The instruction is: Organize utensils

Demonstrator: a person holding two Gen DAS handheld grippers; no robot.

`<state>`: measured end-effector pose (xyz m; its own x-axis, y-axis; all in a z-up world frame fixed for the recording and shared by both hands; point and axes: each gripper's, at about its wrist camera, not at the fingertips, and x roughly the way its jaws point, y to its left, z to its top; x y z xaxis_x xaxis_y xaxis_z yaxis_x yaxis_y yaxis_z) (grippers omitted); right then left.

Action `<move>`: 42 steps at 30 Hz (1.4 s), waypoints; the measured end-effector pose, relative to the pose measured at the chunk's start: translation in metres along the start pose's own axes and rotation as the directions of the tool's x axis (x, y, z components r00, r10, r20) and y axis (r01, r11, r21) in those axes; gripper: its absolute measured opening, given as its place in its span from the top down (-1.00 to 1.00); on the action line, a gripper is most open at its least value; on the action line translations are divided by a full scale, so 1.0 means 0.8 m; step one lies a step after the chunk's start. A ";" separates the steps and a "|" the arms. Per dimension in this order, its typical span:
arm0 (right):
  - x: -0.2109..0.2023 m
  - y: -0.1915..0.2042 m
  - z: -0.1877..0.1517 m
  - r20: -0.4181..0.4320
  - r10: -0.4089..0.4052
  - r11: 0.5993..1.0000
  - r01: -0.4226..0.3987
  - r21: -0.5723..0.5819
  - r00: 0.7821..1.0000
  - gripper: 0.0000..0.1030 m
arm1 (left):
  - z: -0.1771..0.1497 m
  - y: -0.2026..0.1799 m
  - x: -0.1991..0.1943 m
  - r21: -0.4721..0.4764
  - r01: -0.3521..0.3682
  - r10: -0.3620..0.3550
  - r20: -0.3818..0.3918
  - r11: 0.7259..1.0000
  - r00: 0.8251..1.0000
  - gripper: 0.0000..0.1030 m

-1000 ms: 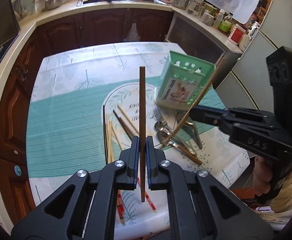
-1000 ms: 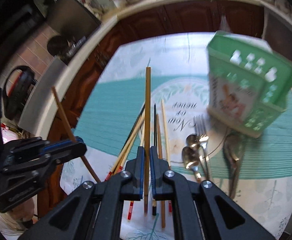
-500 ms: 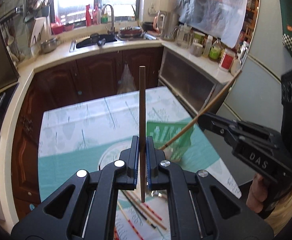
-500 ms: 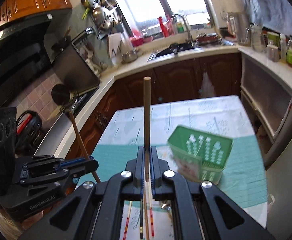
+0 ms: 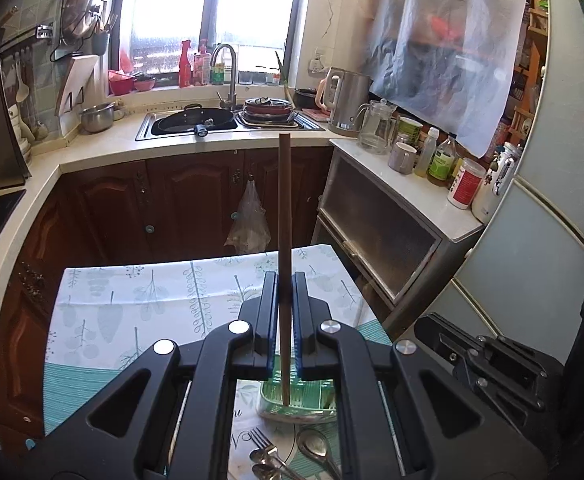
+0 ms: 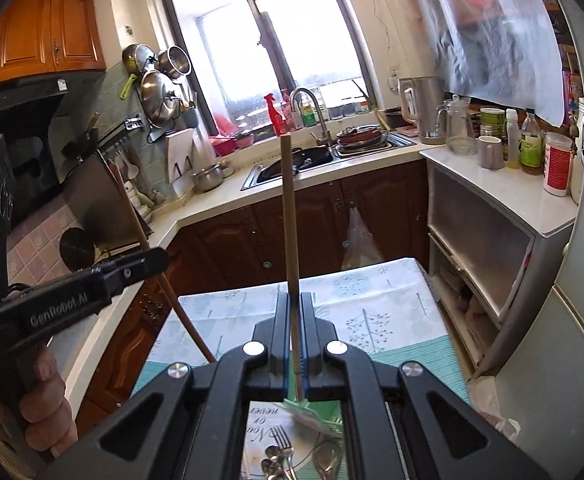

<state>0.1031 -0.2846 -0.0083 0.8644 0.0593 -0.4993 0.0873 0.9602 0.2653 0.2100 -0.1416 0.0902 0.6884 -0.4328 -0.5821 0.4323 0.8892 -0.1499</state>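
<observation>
Bright daylight through window, blown-out glare; fisheye-bent edges.

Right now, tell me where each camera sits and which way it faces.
Left wrist: on the left gripper, facing the sink counter; its dark chopstick is clamped, tip over the green basket; right gripper at right.
Right wrist: on the right gripper, facing the same way; pale chopstick clamped; left gripper and hand at left.
Shared: sink, kettle, tablecloth, spoons.
</observation>
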 end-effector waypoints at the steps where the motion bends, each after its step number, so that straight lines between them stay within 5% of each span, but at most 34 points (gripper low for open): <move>1: 0.004 -0.003 -0.001 -0.002 -0.004 1.000 0.004 0.001 1.000 1.00 | -0.002 0.001 0.012 -0.006 0.004 -0.004 -0.008 1.000 1.000 0.92; 8: 0.031 -0.016 0.001 -0.031 0.013 1.000 -0.013 0.011 0.999 1.00 | -0.046 0.006 0.082 0.002 -0.019 0.019 -0.045 1.000 0.999 0.92; 15: 0.035 -0.023 -0.005 -0.066 0.043 0.999 -0.043 0.003 0.997 1.00 | -0.108 0.014 0.137 0.029 0.000 0.006 -0.193 1.000 0.981 0.88; 16: 0.038 -0.026 -0.006 -0.083 0.050 0.999 -0.050 0.010 0.995 1.00 | -0.114 0.016 0.141 0.026 0.007 -0.001 -0.215 1.000 0.977 0.84; 18: 0.041 -0.029 -0.010 -0.104 0.056 0.998 -0.055 0.007 0.993 0.97 | -0.126 0.020 0.149 0.013 0.015 -0.011 -0.256 1.000 0.967 0.48; 20: 0.045 -0.029 -0.015 -0.132 0.056 0.998 -0.057 0.000 0.990 0.75 | -0.137 0.026 0.144 -0.003 0.020 -0.021 -0.259 1.000 0.966 0.11; 23: 0.047 -0.026 -0.025 -0.148 0.048 0.999 -0.051 -0.019 0.988 0.32 | -0.145 0.035 0.127 -0.015 0.019 -0.022 -0.248 1.000 0.968 0.03; 42: 0.088 -0.009 -0.051 -0.223 0.003 0.995 -0.026 -0.099 0.975 0.32 | -0.238 0.099 0.007 0.014 -0.056 0.057 -0.327 0.998 0.943 0.03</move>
<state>0.1431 -0.2763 -0.0786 0.7322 0.1217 -0.6702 0.0156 0.9806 0.1952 0.1370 -0.0455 -0.0772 0.4838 -0.3087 -0.8189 0.4015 0.9097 -0.1057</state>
